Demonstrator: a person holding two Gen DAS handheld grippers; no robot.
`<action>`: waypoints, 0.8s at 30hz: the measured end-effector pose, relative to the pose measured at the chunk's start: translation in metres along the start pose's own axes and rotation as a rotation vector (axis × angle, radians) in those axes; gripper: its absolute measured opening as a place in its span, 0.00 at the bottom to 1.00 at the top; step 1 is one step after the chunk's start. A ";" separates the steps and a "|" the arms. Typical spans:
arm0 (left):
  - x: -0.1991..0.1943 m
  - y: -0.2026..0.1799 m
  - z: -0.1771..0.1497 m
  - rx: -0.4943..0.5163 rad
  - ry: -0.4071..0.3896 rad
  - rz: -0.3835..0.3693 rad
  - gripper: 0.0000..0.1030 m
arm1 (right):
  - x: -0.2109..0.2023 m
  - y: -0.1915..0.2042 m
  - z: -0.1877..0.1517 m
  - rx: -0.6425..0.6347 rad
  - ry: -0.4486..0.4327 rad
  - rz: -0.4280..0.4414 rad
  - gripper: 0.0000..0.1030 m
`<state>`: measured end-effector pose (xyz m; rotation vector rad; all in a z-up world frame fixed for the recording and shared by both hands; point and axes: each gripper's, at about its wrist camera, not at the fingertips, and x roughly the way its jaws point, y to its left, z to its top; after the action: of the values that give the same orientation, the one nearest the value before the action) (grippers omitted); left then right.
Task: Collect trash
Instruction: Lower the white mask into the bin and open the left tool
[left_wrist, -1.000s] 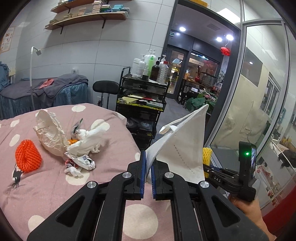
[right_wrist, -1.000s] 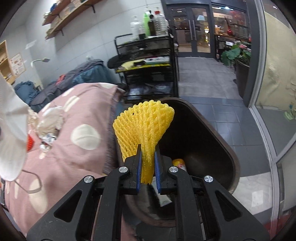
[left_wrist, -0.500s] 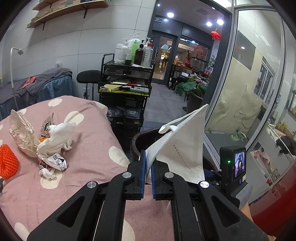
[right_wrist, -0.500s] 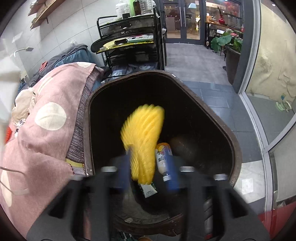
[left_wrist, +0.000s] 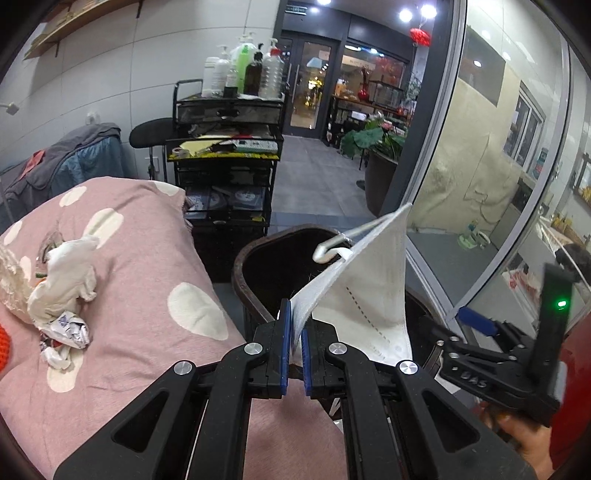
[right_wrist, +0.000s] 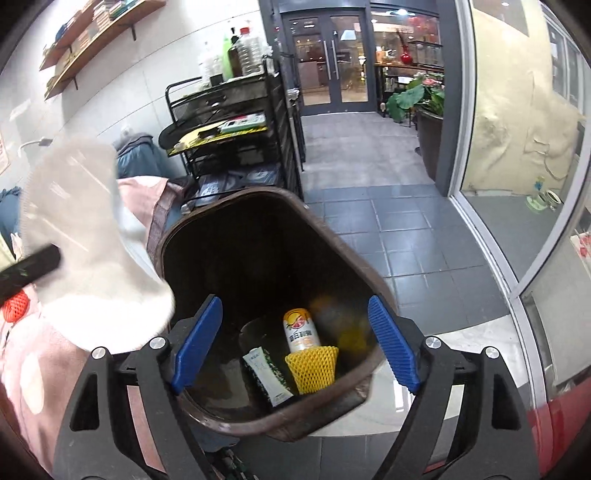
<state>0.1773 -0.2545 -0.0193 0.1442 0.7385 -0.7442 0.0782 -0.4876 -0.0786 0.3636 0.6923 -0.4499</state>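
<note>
Beside the pink spotted bedding (left_wrist: 147, 280) stands a dark trash bin (right_wrist: 207, 229). Left gripper (left_wrist: 293, 343) pinches a white face mask (left_wrist: 365, 295), its long axis rising up-right over the bin rim. Right gripper (right_wrist: 295, 343), jaws just opened, hangs empty above yellow foam netting (right_wrist: 312, 367) lying beside a can (right_wrist: 300, 330) in the bin.

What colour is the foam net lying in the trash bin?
Yellow. The foam net lies at the bottom of the dark brown trash bin, clearest in the right wrist view.
</note>
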 end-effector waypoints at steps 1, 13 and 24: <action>0.005 -0.003 0.000 0.009 0.012 0.000 0.06 | -0.001 0.000 0.003 0.004 -0.003 -0.001 0.79; 0.050 -0.022 -0.001 0.066 0.145 0.001 0.06 | -0.016 -0.018 0.007 0.032 -0.028 -0.035 0.80; 0.077 -0.033 -0.004 0.119 0.234 0.001 0.38 | -0.025 -0.028 0.008 0.062 -0.047 -0.065 0.84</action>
<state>0.1916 -0.3207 -0.0691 0.3435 0.9162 -0.7786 0.0509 -0.5082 -0.0602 0.3889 0.6471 -0.5412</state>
